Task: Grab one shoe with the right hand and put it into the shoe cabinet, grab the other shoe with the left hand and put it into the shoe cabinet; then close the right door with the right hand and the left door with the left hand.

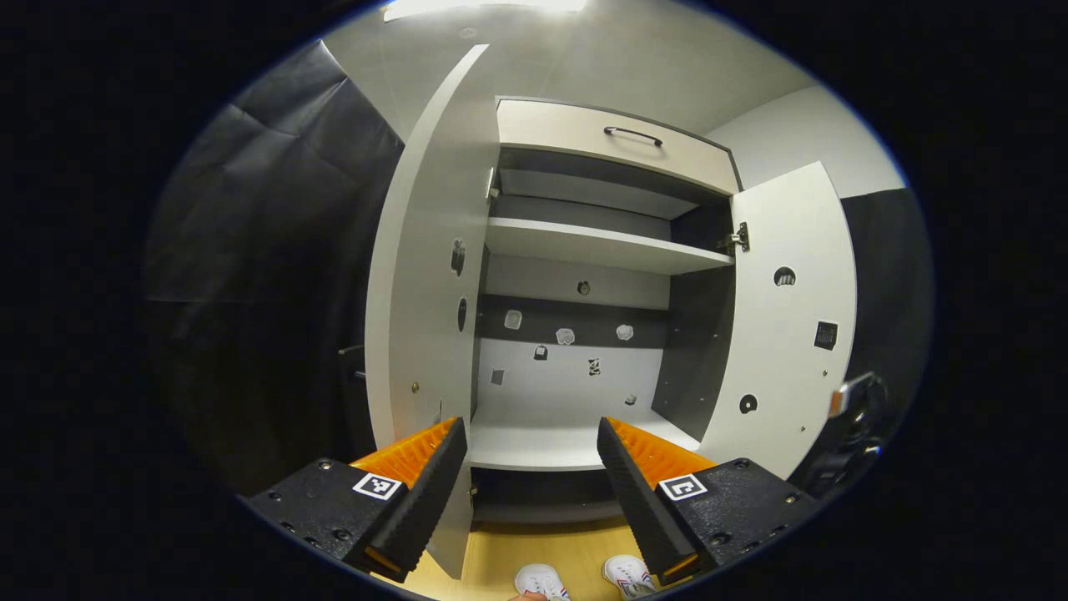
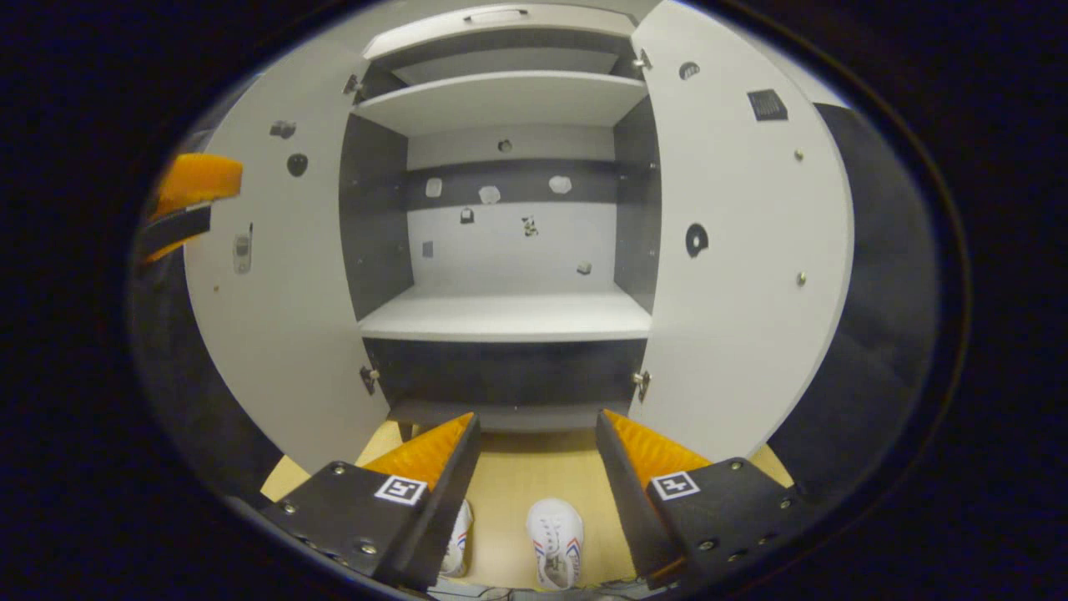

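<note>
While both shoes sit on the wooden floor point(image 2: 517, 467) in front of the open shoe cabinet point(image 2: 509, 317), the task looks to be at its very first step: nothing has been grabbed and both doors stand wide. The right gripper point(image 2: 534, 476) has its fingers spread with nothing between them, and it looks down over the pair; one shoe point(image 2: 555, 538) lies just below and ahead of the gap between its fingers, while the other shoe point(image 2: 457, 542) is partly hidden behind its left finger. The left gripper point(image 1: 530, 484) is likewise spread and empty, held higher and pointed into the cabinet, with the toes of the two shoes peeking out below its fingers. From the right gripper, the lower shelf point(image 2: 509, 321) lies straight ahead and above the shoes, flanked by the left door point(image 2: 275, 317) and the right door point(image 2: 743, 275), both swung outward. The next move, as I judge it, calls for the right gripper to drop toward the nearer shoe, straddle its upper or heel with the fingers on either side, and close firmly before lifting it to the shelf. The toe points toward the gripper, so the approach angle will need care.
</note>
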Demonstrator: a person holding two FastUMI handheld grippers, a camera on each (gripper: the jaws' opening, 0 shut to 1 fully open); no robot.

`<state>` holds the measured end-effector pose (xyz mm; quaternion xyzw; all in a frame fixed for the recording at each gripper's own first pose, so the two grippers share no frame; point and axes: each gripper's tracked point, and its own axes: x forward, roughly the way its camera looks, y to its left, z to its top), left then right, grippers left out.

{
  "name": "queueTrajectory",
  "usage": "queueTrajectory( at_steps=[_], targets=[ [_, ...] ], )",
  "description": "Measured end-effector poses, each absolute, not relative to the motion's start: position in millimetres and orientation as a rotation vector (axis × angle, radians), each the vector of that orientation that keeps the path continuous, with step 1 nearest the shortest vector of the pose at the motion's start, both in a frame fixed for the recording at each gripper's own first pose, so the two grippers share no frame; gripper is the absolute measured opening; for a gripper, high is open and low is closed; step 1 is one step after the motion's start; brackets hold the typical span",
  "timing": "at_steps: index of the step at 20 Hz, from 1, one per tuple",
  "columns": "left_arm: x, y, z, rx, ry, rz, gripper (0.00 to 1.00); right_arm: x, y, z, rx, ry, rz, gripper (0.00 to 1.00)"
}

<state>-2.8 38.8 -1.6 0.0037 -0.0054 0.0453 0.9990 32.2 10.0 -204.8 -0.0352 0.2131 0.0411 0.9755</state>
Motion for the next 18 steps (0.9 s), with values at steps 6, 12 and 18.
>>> queueTrajectory(
  at_steps=[6,12,18],
  targets=[
    [-4.6,49.6,-6.4,0.016,0.002,0.114,0.96,25.0,5.1,-321.2,-0.084,0.669,0.093,0.82],
    [-5.9,57.0,-8.5,0.027,0.01,0.119,0.94,-2.2,-0.8,-435.1,-0.132,0.926,0.102,0.69],
    [-4.9,57.0,-10.0,0.035,0.009,0.129,0.94,-21.4,-10.3,-495.4,-0.173,1.072,0.103,0.7]
  ],
)
